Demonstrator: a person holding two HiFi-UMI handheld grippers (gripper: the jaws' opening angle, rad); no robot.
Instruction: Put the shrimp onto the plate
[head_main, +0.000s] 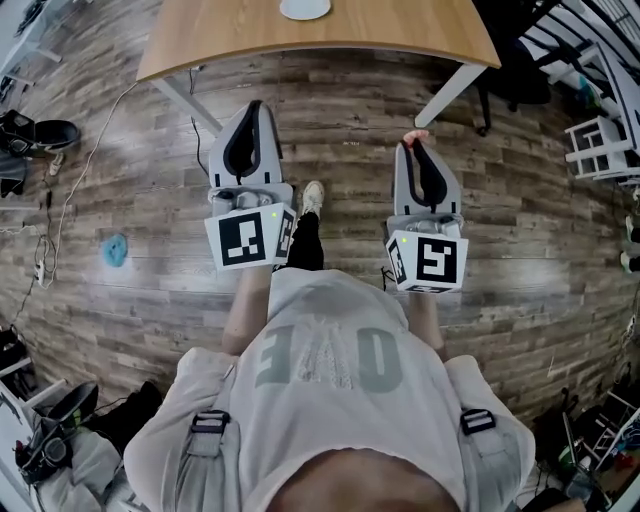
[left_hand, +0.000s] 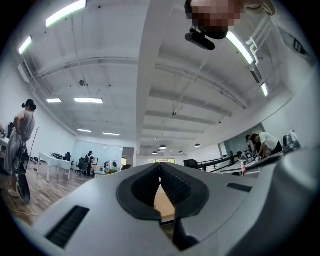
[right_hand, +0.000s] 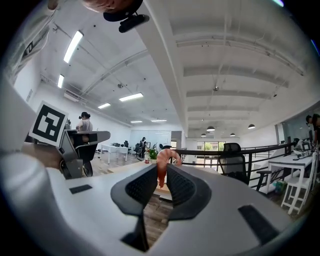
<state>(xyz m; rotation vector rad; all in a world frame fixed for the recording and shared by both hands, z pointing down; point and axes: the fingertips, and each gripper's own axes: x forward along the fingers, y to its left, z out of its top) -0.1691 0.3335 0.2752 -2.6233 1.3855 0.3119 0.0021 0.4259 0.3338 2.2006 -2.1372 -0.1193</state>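
I've got the shrimp (right_hand: 162, 159) clamped in the right gripper (right_hand: 163, 172). It sticks up pink from between the jaw tips, held over the floor (head_main: 340, 110) just short of the surface's (head_main: 380, 30) near edge, close to its right leg. The left gripper (left_hand: 160, 166) hangs on the same side of the surface, nearer its left leg, with its jaws together at the tips and nothing between them.

The plate (head_main: 305, 8) sits on the surface well back from that edge, with bare wood in front of it. Only part of its rim shows, so I cannot tell what is on it.

Around the surface: a black chair (head_main: 505, 70) beyond its right end, a white rack (head_main: 600, 145) further right, and shoes (head_main: 40, 132), a cable (head_main: 90, 150) and a blue thing (head_main: 115, 250) on the floor off its left end.
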